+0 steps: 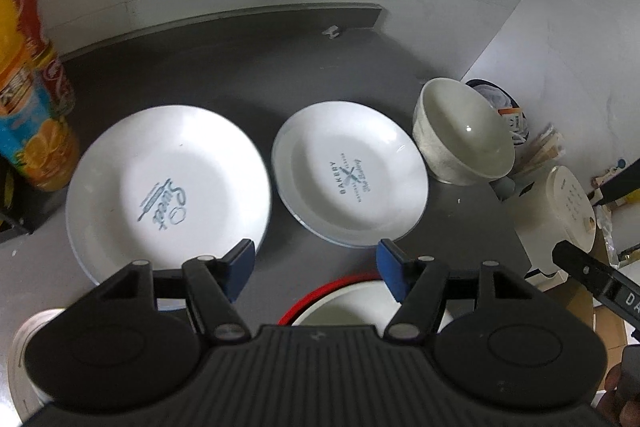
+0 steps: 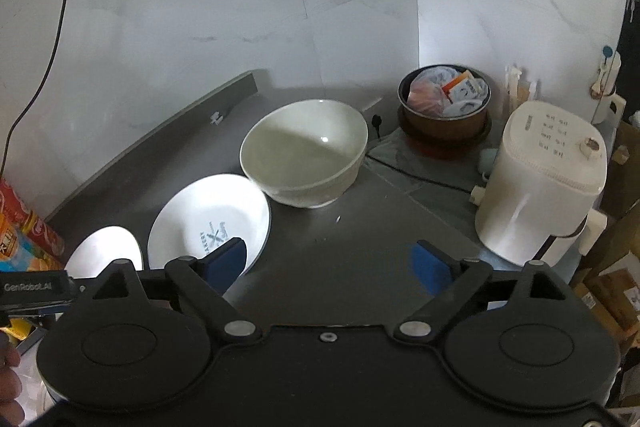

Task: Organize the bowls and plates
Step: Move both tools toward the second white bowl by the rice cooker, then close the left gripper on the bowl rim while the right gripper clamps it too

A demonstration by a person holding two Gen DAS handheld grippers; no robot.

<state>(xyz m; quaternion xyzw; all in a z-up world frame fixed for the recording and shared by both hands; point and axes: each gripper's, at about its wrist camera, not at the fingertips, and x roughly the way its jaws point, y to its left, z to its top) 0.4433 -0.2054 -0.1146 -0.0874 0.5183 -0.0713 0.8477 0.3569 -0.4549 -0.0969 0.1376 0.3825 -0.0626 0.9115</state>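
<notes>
Two white plates lie side by side on the grey counter: a larger one printed "Sweet" [image 1: 168, 183] on the left and a smaller "Bakery" plate [image 1: 350, 173] [image 2: 210, 221] to its right. A cream bowl [image 1: 464, 133] [image 2: 306, 157] stands right of the Bakery plate. A red-rimmed white bowl [image 1: 348, 301] sits below my left gripper [image 1: 314, 269], which hangs open above the counter with nothing between its blue pads. My right gripper [image 2: 332, 261] is open too, empty, over bare counter in front of the cream bowl. The left gripper's body [image 2: 34, 287] shows at the right wrist view's left edge.
Orange drink bottles [image 1: 32, 107] stand at the left. A white appliance [image 2: 544, 183] [image 1: 560, 219] sits at the right counter edge, with a brown pot of packets [image 2: 446, 103] behind it and a cord on the counter. Marble walls close the back and right. Another white dish [image 1: 24, 359] lies at lower left.
</notes>
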